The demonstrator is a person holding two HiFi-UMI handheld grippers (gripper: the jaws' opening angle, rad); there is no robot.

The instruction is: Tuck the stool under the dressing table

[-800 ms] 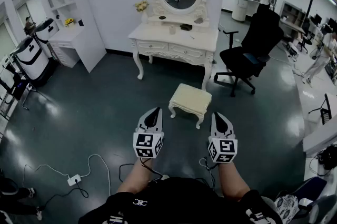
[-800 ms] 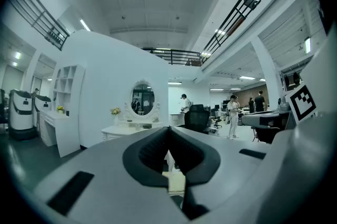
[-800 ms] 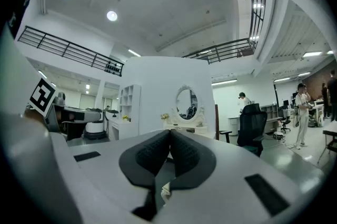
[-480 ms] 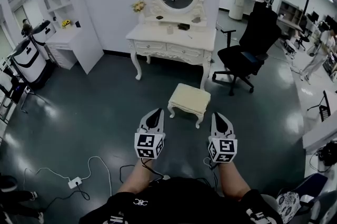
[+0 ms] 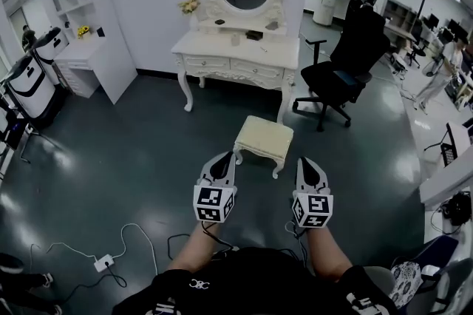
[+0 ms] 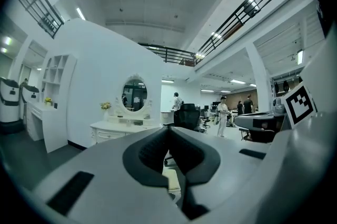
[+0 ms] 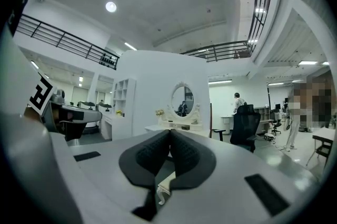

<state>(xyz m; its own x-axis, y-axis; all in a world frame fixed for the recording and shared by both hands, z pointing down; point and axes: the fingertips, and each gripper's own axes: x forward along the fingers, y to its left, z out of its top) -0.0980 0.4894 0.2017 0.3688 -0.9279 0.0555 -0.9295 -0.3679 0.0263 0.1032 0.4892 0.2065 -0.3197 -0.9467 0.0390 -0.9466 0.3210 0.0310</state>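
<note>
Stool [image 5: 264, 141] out in the open, folks: on its four legs on the floor [image 5: 133, 151], in front of the dressing table [image 5: 236, 55] and well clear of it, not tucked in at all. It sits off toward the table's right-hand front leg, so by my reading it wants a nudge leftward as well as forward to meet the gap between the legs.

Both arms reach forward, level, one to each side of the stool's near edge. Left tongs [image 5: 221, 158] are closed right up, pad against pad, nothing in them. The left gripper view shows the dark pads meeting, with just a sliver of cream stool beyond them. Right tongs [image 5: 306, 162] tell the same story, pinched together and empty, a curly stool leg peeking below the pads in the right gripper view.

Why closed? My guess is that two blunt tips pressed against the seat's near side can shove it along the smooth floor with no grip needed.

Watch that black chair [image 5: 347, 62], parked just right of the table. It's clear of the gap, but a crooked push could send the stool its way.
</note>
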